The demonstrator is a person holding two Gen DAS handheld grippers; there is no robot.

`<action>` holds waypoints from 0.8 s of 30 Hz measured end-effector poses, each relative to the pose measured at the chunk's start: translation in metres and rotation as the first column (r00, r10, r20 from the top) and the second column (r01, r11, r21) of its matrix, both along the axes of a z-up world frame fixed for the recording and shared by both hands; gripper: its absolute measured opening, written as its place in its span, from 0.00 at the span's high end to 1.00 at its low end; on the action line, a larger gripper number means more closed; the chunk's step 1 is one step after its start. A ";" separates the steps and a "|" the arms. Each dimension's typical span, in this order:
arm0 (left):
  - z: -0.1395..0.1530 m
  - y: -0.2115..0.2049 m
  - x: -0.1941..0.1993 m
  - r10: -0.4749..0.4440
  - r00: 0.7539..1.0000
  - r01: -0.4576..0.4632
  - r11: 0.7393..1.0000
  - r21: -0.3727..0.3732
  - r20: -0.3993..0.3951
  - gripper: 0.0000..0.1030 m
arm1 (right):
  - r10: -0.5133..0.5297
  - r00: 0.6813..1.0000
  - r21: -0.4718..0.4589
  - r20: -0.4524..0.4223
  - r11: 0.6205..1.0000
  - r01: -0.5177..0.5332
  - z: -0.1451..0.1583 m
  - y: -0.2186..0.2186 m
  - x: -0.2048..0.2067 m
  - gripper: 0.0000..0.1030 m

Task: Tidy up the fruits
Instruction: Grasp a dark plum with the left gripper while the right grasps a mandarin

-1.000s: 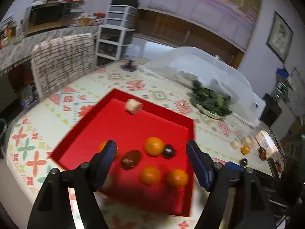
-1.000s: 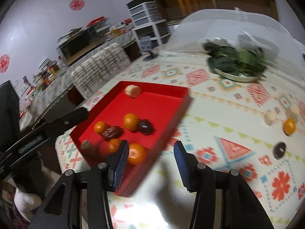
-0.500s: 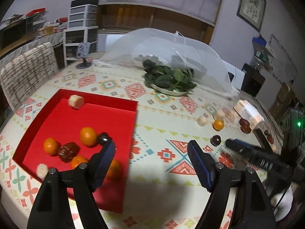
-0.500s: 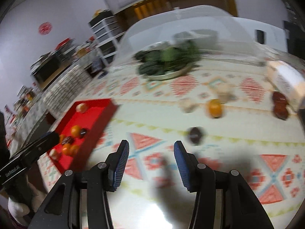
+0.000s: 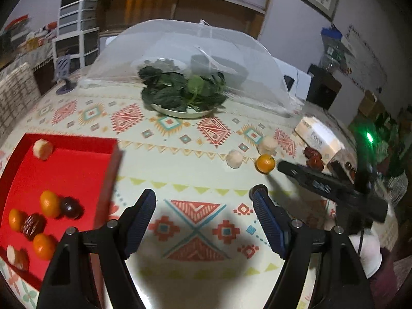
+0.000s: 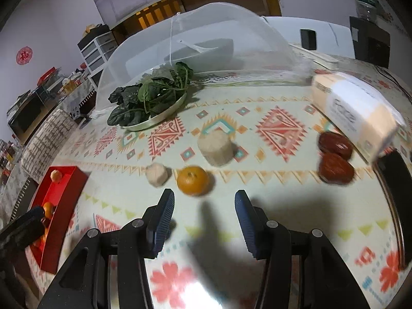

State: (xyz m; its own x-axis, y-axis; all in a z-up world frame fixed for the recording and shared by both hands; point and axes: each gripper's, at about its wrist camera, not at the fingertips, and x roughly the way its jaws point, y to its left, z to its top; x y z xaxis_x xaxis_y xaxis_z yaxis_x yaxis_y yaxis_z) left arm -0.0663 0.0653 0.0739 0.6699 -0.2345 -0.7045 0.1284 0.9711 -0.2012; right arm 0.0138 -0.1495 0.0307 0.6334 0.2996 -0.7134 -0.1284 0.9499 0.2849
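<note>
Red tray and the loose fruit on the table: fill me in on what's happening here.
A person holds two grippers and is sorting fruit into the shallow red tray, which already holds several oranges and dark fruits. Both grippers are open and hold nothing. The right gripper hovers just short of the loose small orange on the patterned tablecloth, beside two pale cylindrical pieces and two dark red dates. The left gripper hangs over bare cloth.

Desk cover: glossy patterned oilcloth, glare patches. Tray: smooth red plastic. Plate under greens: shiny metal. Food cover: fine translucent mesh. Mandarin: dimpled skin. Dates: glossy, wrinkled. Gripper pads: ribbed blue rubber.
</note>
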 end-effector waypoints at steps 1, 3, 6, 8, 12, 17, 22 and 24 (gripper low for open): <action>-0.003 -0.006 0.002 -0.018 1.000 0.018 1.000 0.008 -0.008 0.25 | 0.004 1.000 -0.002 -0.003 1.000 -0.004 -0.002 0.003 0.005 0.49; -0.009 -0.015 0.004 -0.048 0.999 0.048 0.999 0.021 -0.013 0.25 | 0.008 1.000 -0.002 -0.021 1.000 -0.008 -0.008 0.009 0.019 0.49; -0.017 -0.029 0.008 -0.091 0.996 0.092 0.995 0.046 -0.020 0.25 | 0.020 0.999 -0.004 -0.045 1.000 -0.020 -0.016 0.016 0.029 0.49; -0.025 -0.036 0.012 -0.110 0.993 0.112 0.992 0.053 -0.036 0.25 | 0.018 0.998 -0.007 -0.058 1.000 -0.018 -0.021 0.017 0.033 0.49; -0.036 -0.046 0.022 -0.133 0.989 0.136 0.989 0.053 -0.064 0.25 | 0.031 0.998 -0.008 -0.055 0.999 -0.032 -0.022 0.018 0.034 0.65; -0.046 -0.064 0.031 -0.154 0.986 0.160 0.984 0.080 -0.070 0.25 | 0.034 0.999 0.006 -0.040 0.999 -0.034 -0.022 0.016 0.031 0.65; -0.054 -0.080 0.046 -0.166 0.983 0.174 0.979 0.105 -0.080 0.25 | 0.023 1.000 0.063 -0.020 0.998 -0.022 -0.016 0.003 0.025 0.65; -0.058 -0.087 0.052 -0.173 0.981 0.182 0.977 0.110 -0.084 0.25 | 0.014 1.000 0.078 -0.001 0.997 -0.014 -0.011 -0.001 0.022 0.65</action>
